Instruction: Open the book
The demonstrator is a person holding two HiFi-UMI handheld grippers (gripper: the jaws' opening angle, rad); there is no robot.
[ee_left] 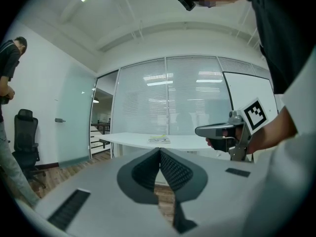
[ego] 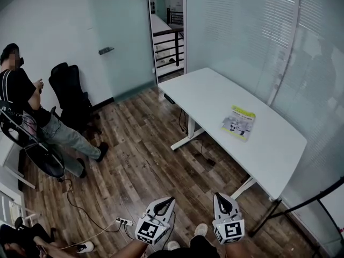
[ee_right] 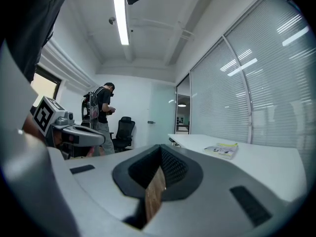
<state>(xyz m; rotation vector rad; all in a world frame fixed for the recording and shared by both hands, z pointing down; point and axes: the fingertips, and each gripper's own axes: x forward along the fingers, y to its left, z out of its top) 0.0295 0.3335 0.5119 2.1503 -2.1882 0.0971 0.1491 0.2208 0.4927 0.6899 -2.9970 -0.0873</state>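
The book (ego: 238, 122), closed, with a yellow-green and white cover, lies flat on the white table (ego: 215, 98), toward its right edge. It shows small and far off in the left gripper view (ee_left: 159, 140) and nearer in the right gripper view (ee_right: 221, 149). Both grippers are held level over the wooden floor, well short of the table. My left gripper (ego: 169, 200) is shut, its pads (ee_left: 170, 168) meeting with nothing between them. My right gripper (ego: 222, 196) is also shut and empty, its tips together (ee_right: 160, 149).
A person (ego: 32, 117) stands at the left by a black office chair (ego: 70, 95). A power strip (ego: 124, 221) and cables lie on the floor by my feet. Glass walls with blinds run behind the table. A tripod leg (ego: 301, 206) stands at the right.
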